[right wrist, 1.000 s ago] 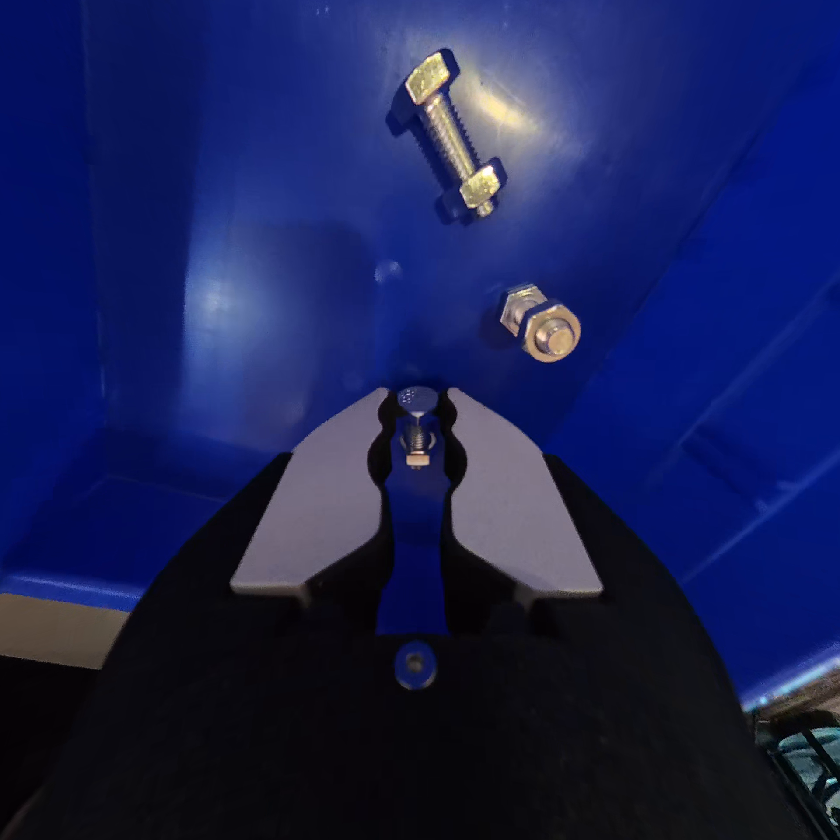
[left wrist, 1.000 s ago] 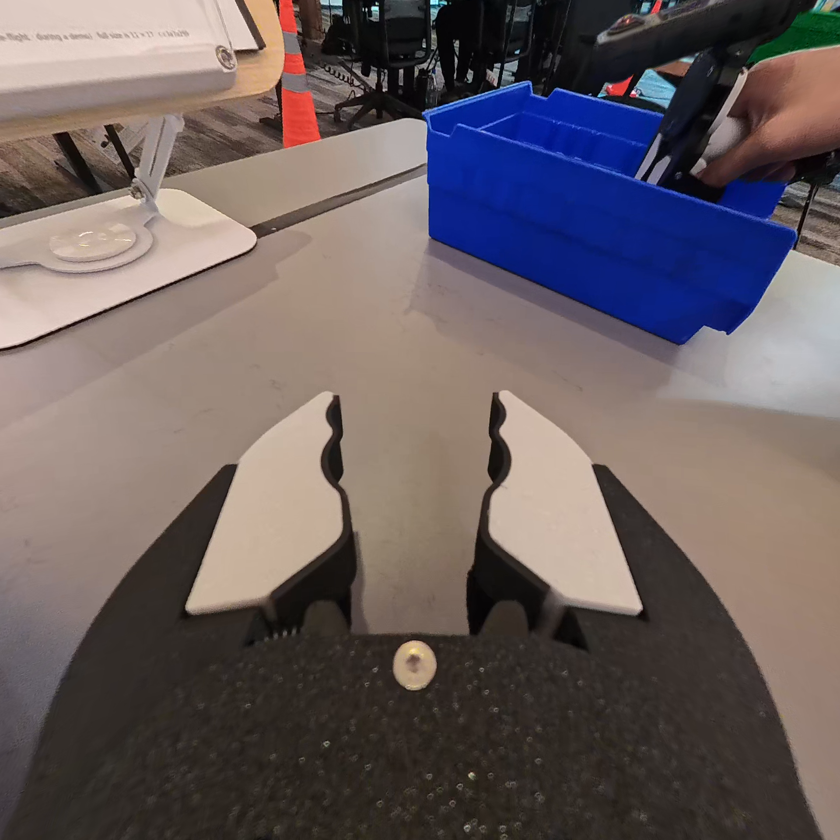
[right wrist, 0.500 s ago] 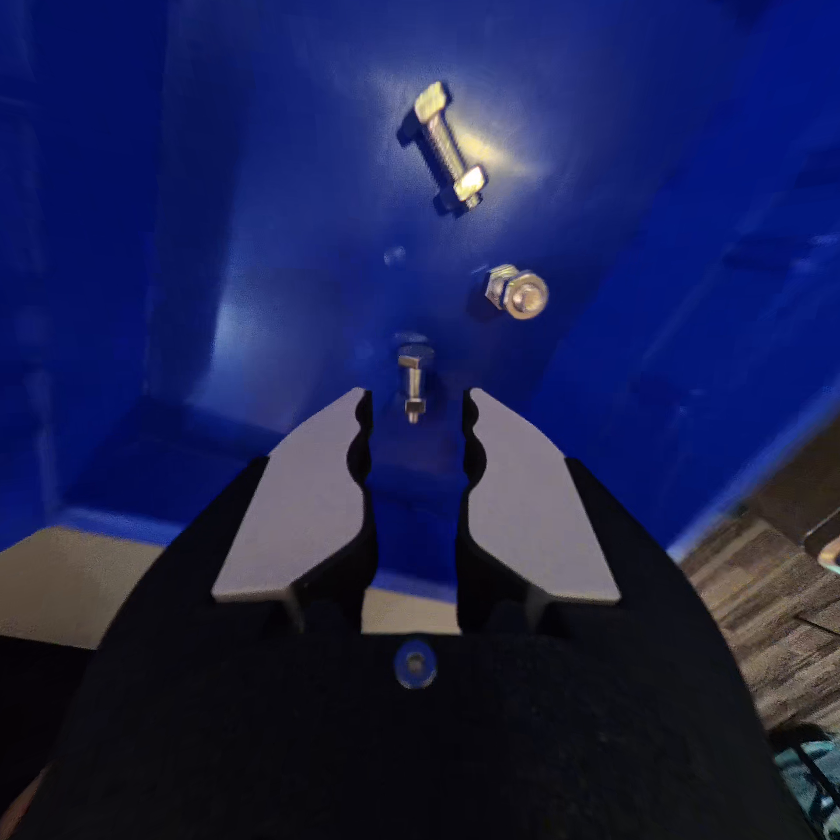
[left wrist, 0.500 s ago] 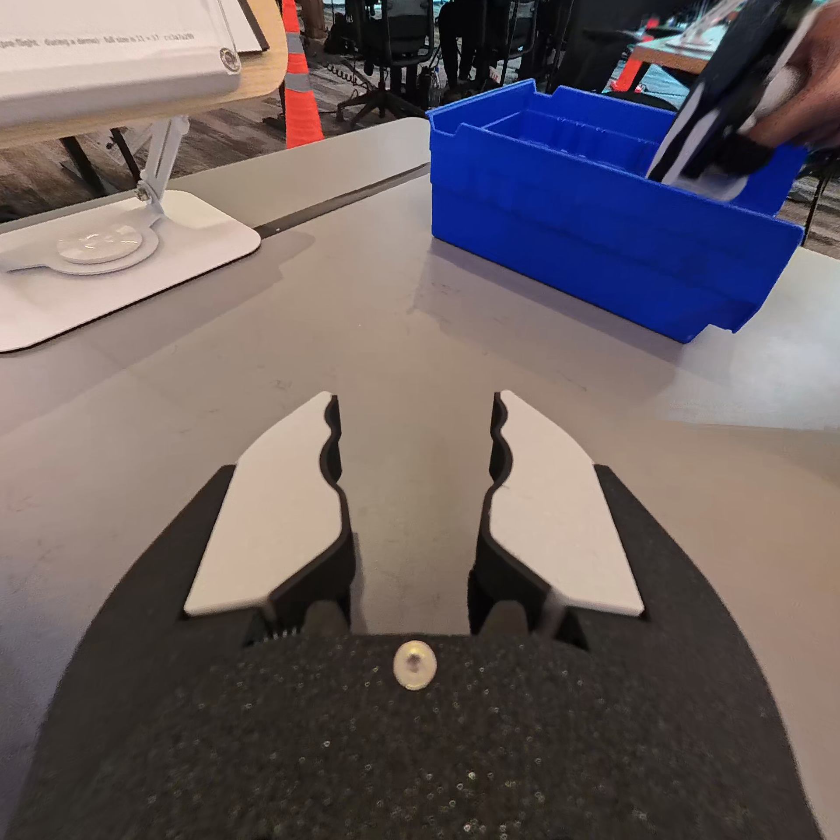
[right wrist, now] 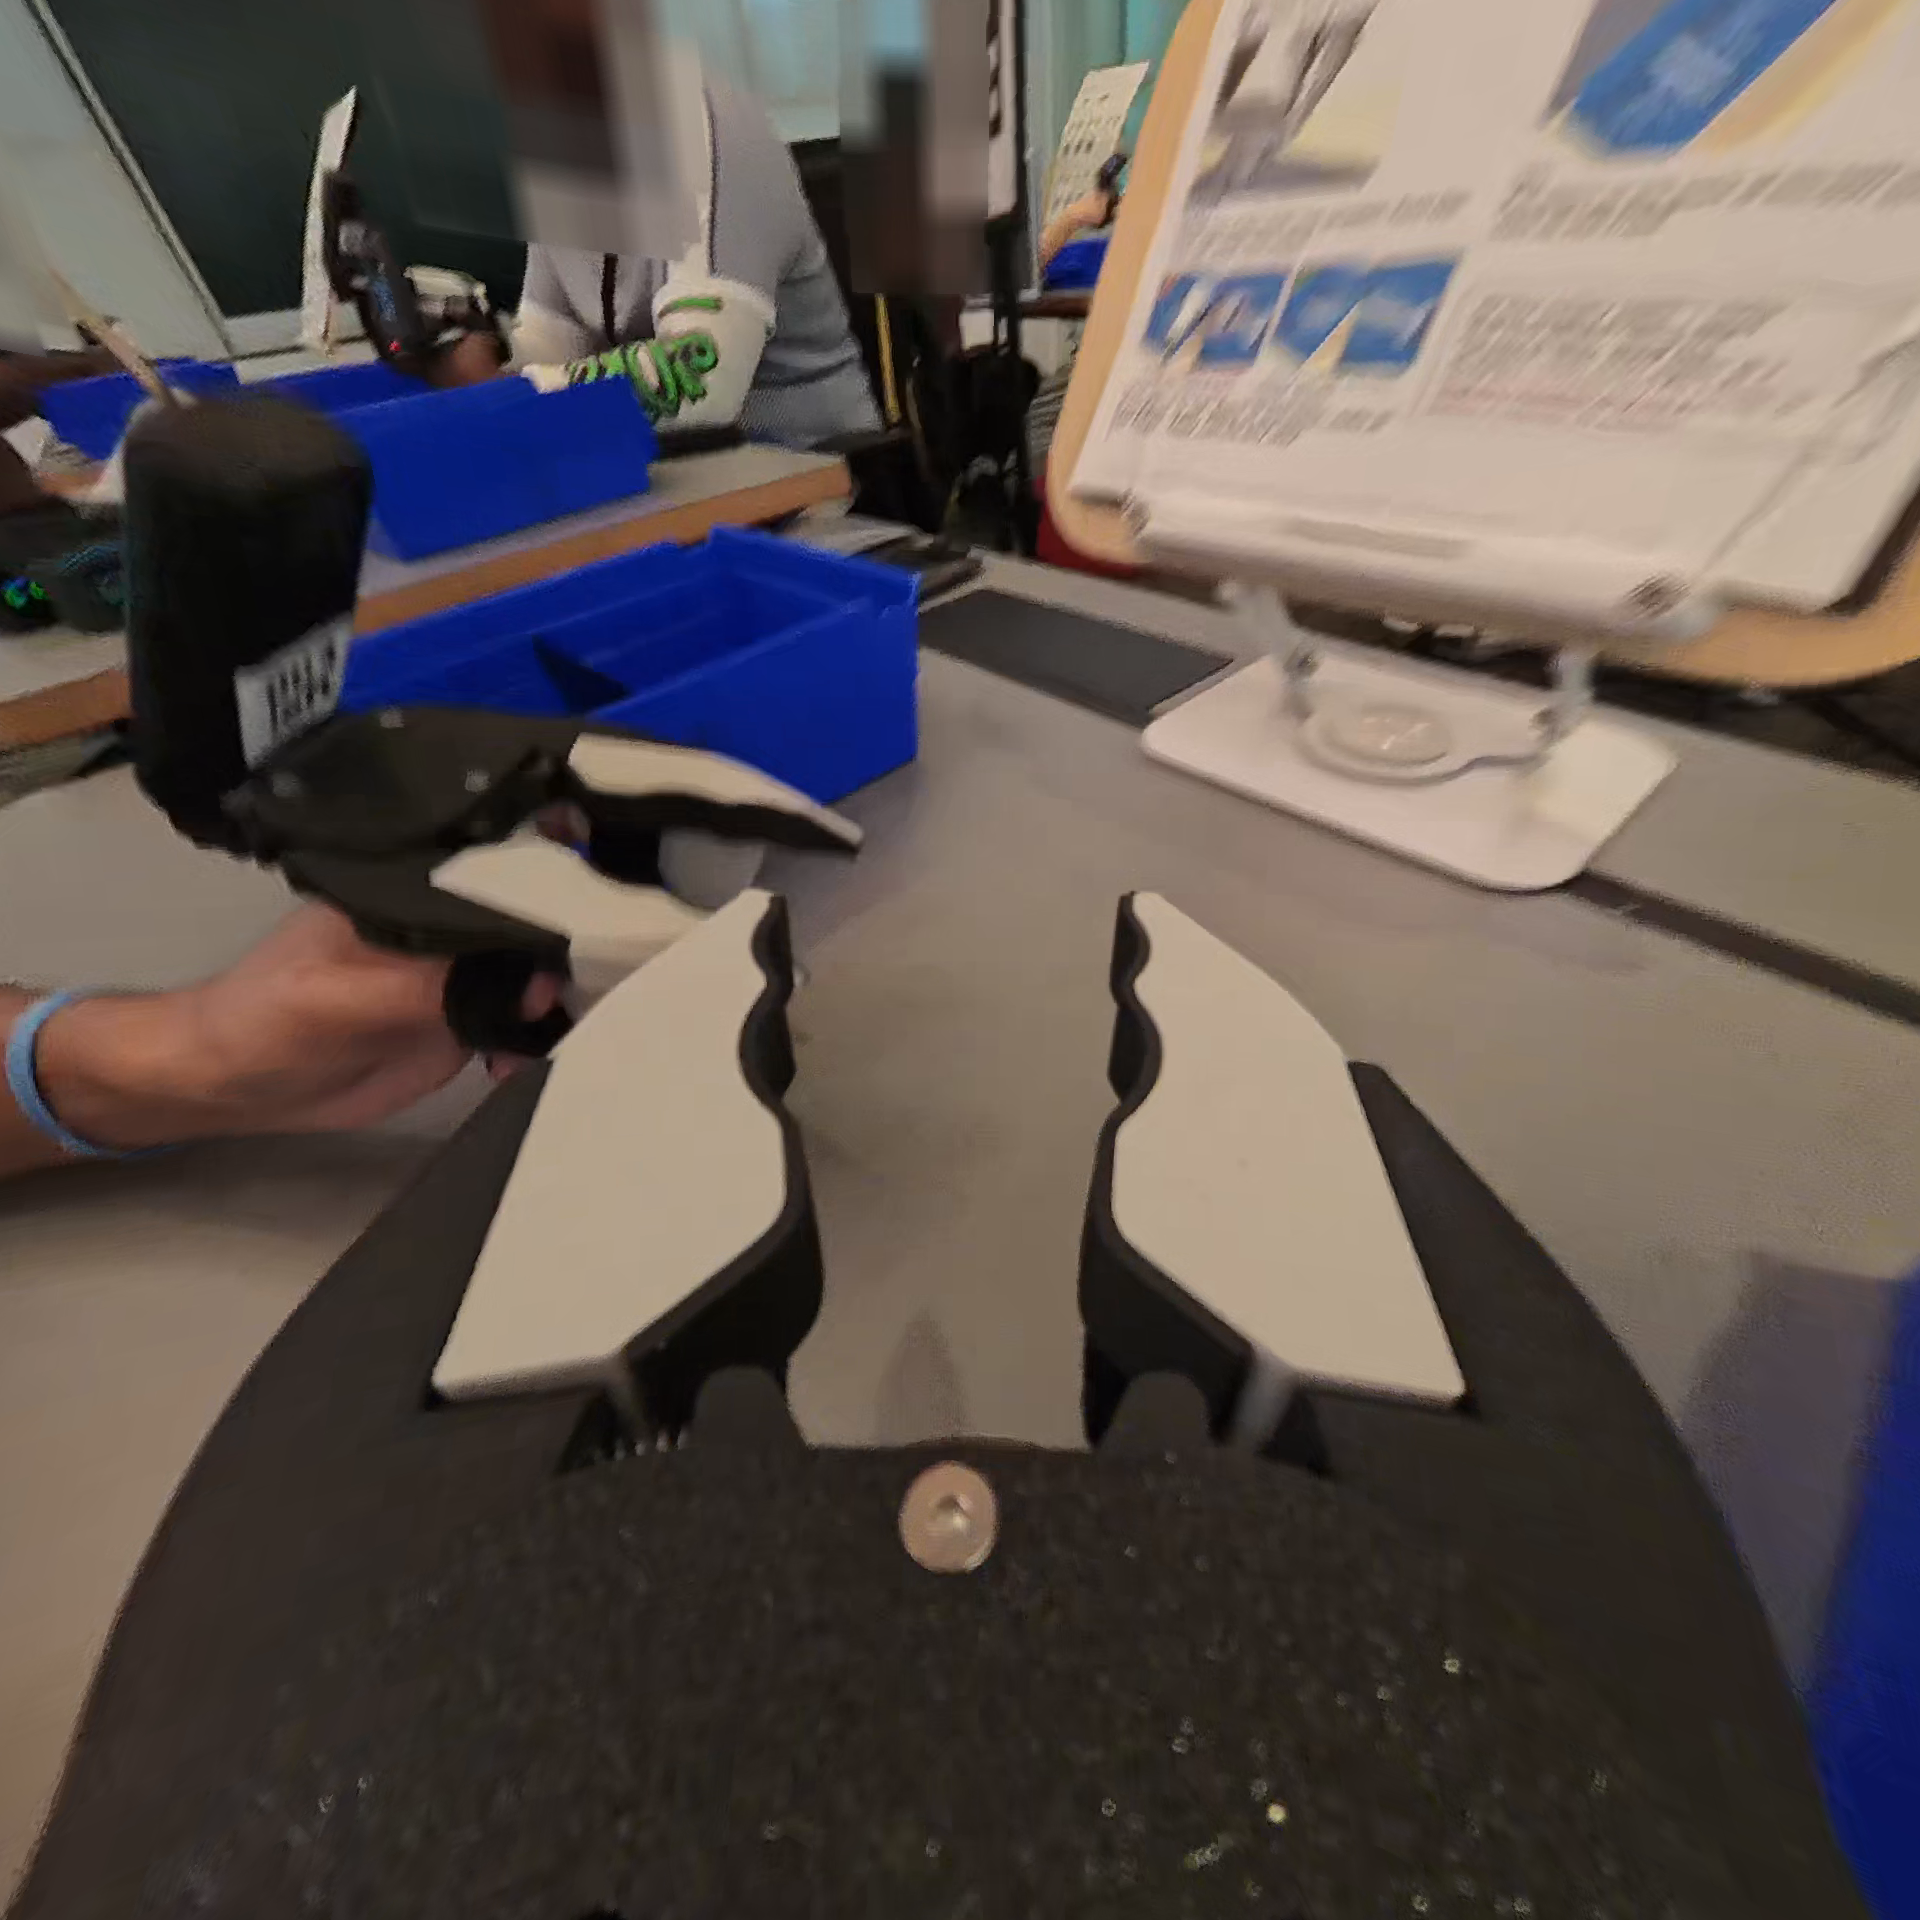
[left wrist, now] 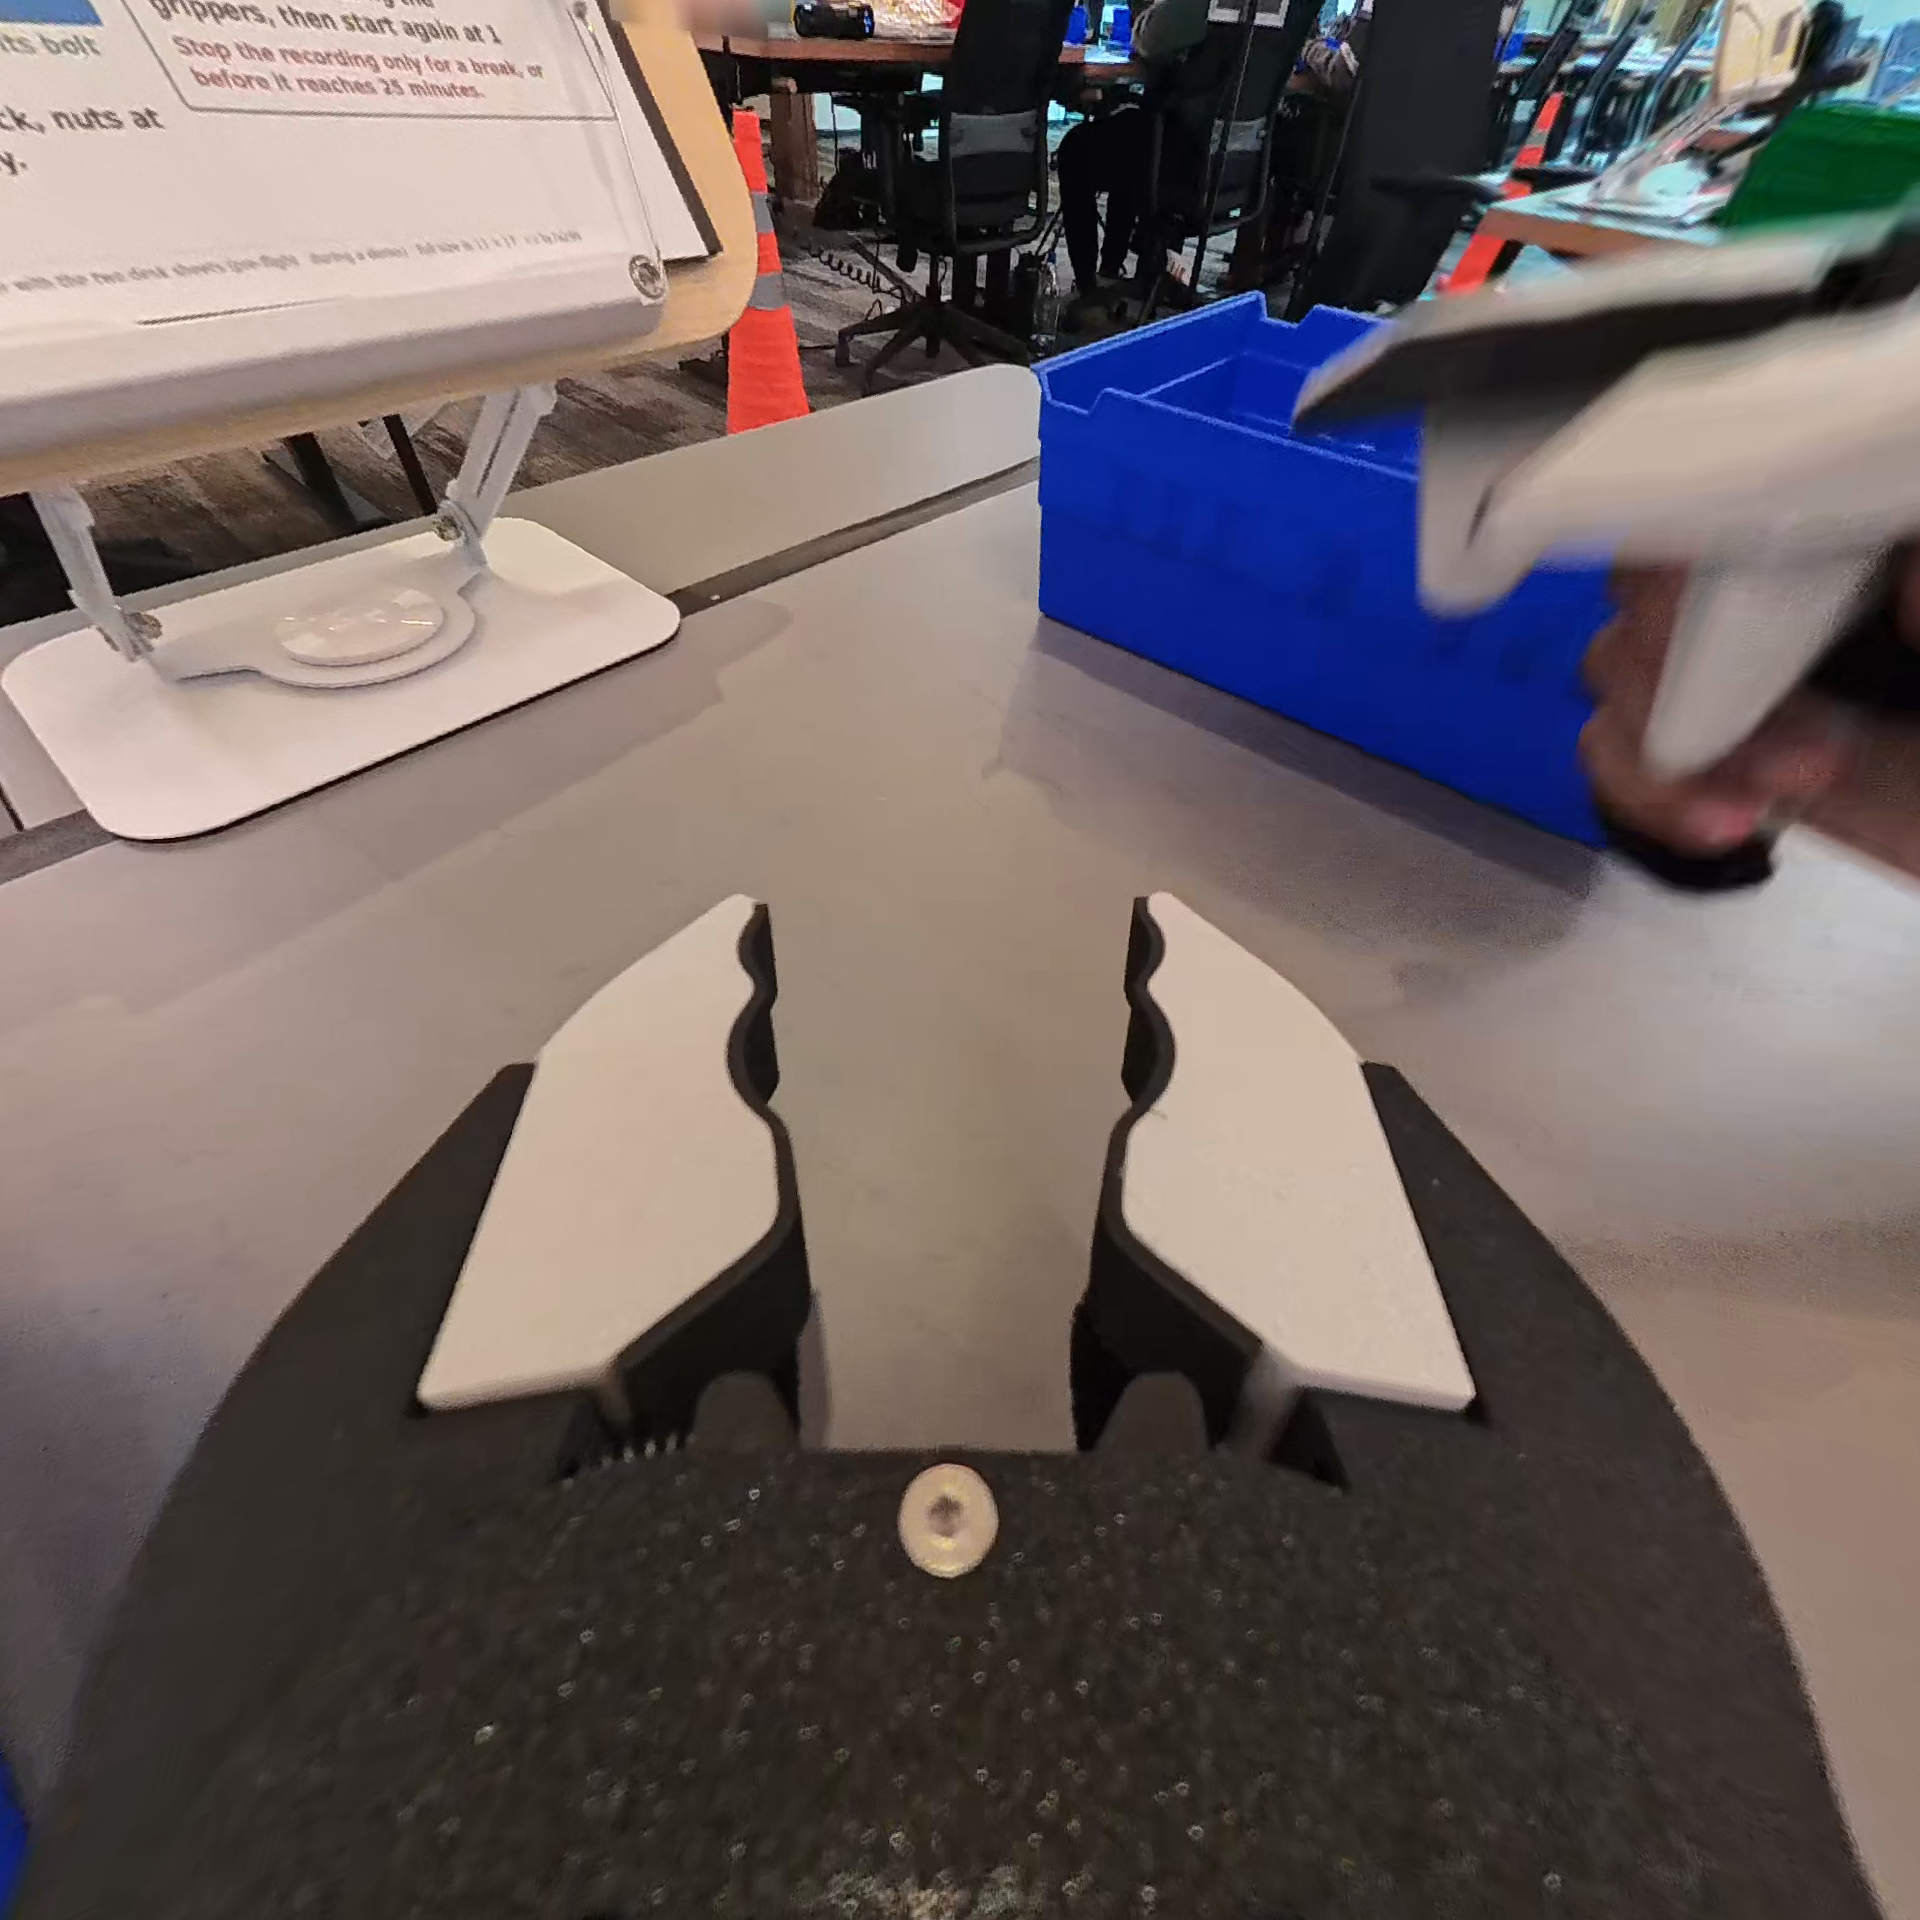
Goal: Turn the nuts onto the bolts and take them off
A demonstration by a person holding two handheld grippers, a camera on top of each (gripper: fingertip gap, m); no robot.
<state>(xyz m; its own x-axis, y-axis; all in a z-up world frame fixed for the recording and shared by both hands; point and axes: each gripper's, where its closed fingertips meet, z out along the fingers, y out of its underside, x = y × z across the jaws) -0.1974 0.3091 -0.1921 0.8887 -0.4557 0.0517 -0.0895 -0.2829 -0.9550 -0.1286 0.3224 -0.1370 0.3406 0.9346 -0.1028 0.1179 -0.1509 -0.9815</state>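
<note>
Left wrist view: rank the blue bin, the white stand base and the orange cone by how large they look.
1. blue bin, partly hidden by the right tongs.
2. white stand base, nearly as large; it sits nearer the camera, so true order is unsure.
3. orange cone, smallest, but farthest off.

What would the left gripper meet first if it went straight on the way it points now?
Probably nothing soon: ahead of the open left gripper lies bare grey table, with the blue bin right of that line. Depth is unclear.

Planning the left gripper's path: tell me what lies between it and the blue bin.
Left wrist view: only bare grey table lies between the open left gripper and the blue bin.
</note>
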